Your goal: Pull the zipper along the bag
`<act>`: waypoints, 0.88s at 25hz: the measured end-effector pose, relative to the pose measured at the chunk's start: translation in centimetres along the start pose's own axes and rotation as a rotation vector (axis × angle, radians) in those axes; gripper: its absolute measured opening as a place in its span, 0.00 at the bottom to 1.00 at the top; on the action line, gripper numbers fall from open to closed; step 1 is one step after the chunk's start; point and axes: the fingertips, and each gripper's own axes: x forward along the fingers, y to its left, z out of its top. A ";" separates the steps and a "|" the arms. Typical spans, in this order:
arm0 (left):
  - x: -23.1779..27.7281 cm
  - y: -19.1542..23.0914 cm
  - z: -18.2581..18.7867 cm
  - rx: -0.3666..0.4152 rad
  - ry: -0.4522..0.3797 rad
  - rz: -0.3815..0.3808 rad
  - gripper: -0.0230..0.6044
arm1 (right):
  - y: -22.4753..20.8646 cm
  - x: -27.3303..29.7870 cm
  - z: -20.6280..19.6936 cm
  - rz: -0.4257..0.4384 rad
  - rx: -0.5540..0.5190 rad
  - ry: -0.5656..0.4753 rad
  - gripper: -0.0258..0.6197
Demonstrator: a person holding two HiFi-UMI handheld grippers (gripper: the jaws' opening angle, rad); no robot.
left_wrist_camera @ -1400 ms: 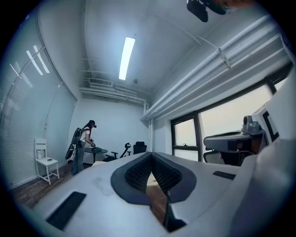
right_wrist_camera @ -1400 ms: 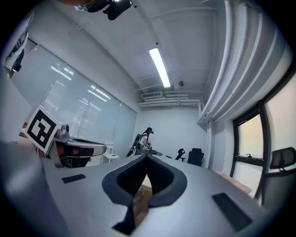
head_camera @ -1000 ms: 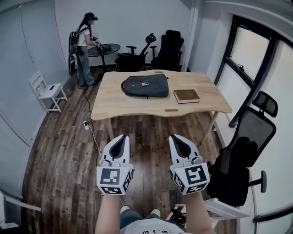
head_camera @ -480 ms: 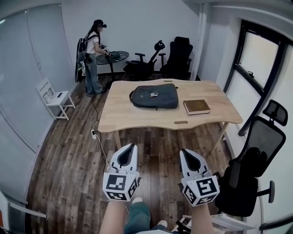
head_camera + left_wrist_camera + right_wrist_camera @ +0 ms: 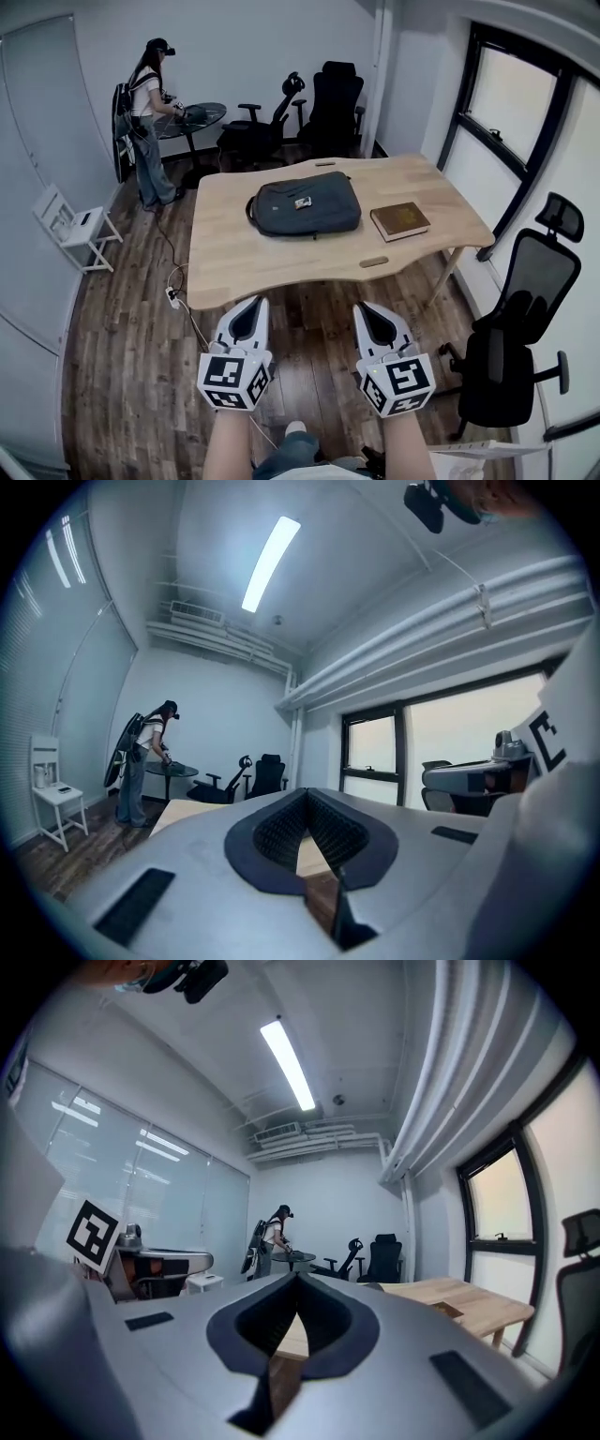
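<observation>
1. Ahead of my left hand-held gripper [image 5: 255, 306] and right hand-held gripper [image 5: 365, 310], open floor [image 5: 309, 321] runs to the desk [image 5: 281, 262].
2. Farther ahead, bag [image 5: 305, 206] and book [image 5: 400, 221] block the desk's middle.
3. An office chair [image 5: 508, 364] stands right of the right hand-held gripper.

The bag [image 5: 305, 208] lies mid-frame on the surface [image 5: 234, 267], with the book [image 5: 400, 221] just to its right. The left gripper [image 5: 253, 305] and right gripper [image 5: 365, 309] are side by side at lower centre, and a person [image 5: 148, 122] stands upper left.
</observation>
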 end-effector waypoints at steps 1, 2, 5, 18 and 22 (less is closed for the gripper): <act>0.6 1.1 0.0 -0.002 0.001 -0.007 0.06 | 0.2 1.1 0.0 -0.011 -0.014 0.007 0.12; 1.3 2.1 -0.1 0.000 0.003 -0.009 0.06 | 0.3 2.0 0.0 -0.018 -0.019 0.012 0.12; 3.3 4.4 -0.4 -0.011 0.006 -0.014 0.06 | 0.0 4.7 0.1 -0.028 0.012 0.023 0.12; 14.4 7.4 -4.3 -0.086 0.054 -0.017 0.06 | -7.3 15.3 -1.8 -0.063 -0.046 0.079 0.12; 20.6 8.5 -6.2 -0.136 0.086 -0.005 0.06 | -11.6 20.4 -3.6 -0.049 -0.042 0.116 0.12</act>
